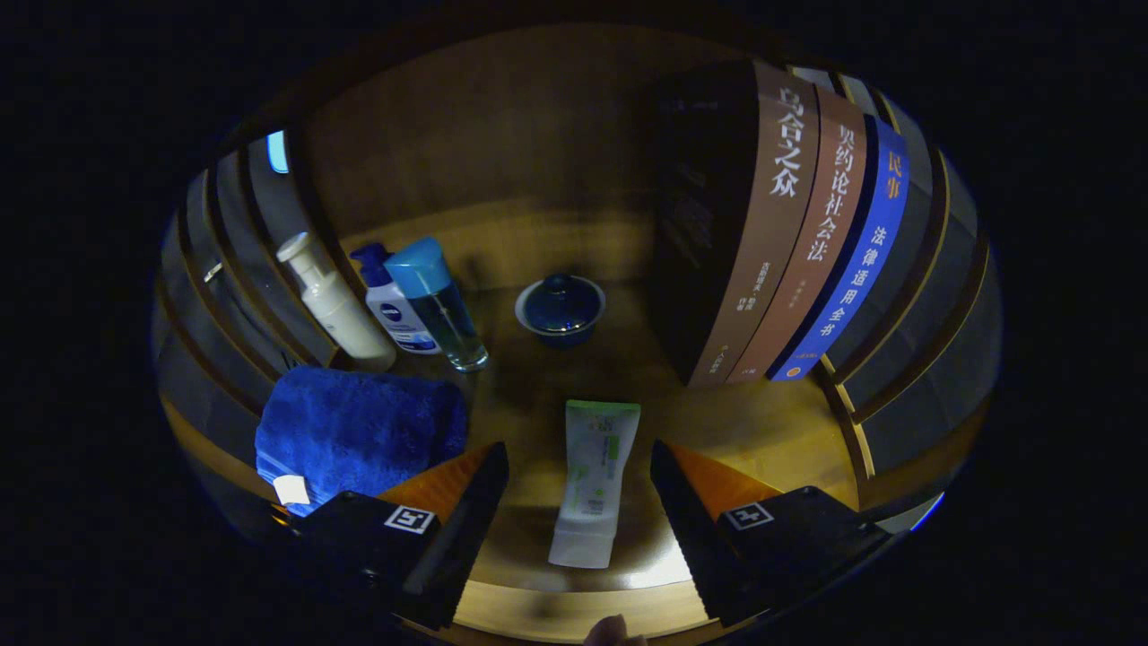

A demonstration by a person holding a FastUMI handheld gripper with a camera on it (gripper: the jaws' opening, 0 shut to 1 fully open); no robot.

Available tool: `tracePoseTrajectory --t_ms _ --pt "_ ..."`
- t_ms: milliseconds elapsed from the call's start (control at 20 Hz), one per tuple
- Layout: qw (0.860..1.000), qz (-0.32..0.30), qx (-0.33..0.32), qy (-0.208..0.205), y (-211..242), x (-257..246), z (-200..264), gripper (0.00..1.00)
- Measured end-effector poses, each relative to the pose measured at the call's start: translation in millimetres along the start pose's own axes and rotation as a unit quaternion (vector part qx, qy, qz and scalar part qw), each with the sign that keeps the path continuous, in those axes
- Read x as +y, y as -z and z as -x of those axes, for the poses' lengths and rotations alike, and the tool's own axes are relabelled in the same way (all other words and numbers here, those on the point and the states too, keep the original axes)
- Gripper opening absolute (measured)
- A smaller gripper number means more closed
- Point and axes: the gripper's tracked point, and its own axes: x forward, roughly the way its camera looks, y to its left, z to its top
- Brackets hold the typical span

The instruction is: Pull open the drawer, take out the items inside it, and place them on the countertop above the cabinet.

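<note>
A: Gripper view. Gripper point(578, 502) sits at bottom centre of frame, jaws spread wide, nothing pinched. The tube point(594, 483) lies flat on the wooden countertop point(762, 431) between the two fingers, touching neither.

B: Which end is near?

A: Crimped flat end points to the lower edge, green-banded end points up-frame. Can't tell where the cap is.

B: Handling?

A: My guess: light, soft plastic, squashes under pressure, skin a bit slick. Take it across the body mid-length, where it's fuller, not on the thin crimp; a gentle squeeze should do.

B: Rest of the scene?

A: Centre of frame, beyond the tube: a blue lidded cup point(560, 309), looks ceramic, so fragile and smooth; I'd keep clear of it. Left of centre: a white pump bottle point(334, 305), a blue-capped pump bottle point(390, 309) and a clear bottle point(441, 305) with a blue cap, standing close together. Lower left: a folded blue towel point(359, 431), soft, just beside the left finger. Upper right: three books point(807, 233) standing upright, spines facing us.

B: Drawer?

A: Can't place it from here. The tube already rests on the top surface, so that item reads as delivered.
</note>
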Motion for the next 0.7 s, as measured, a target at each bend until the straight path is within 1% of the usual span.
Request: tracePoseTrajectory --t_ms 200,350,500,700 --pt "0.996 0.005 -0.085 -0.003 -4 9 38 1.00" --pt "0.988 0.007 -0.151 -0.005 -4 20 77 1.00" --pt "0.976 0.011 -0.217 -0.008 -3 31 126 1.00" --pt "0.954 0.020 -0.298 -0.006 10 43 191 1.00"
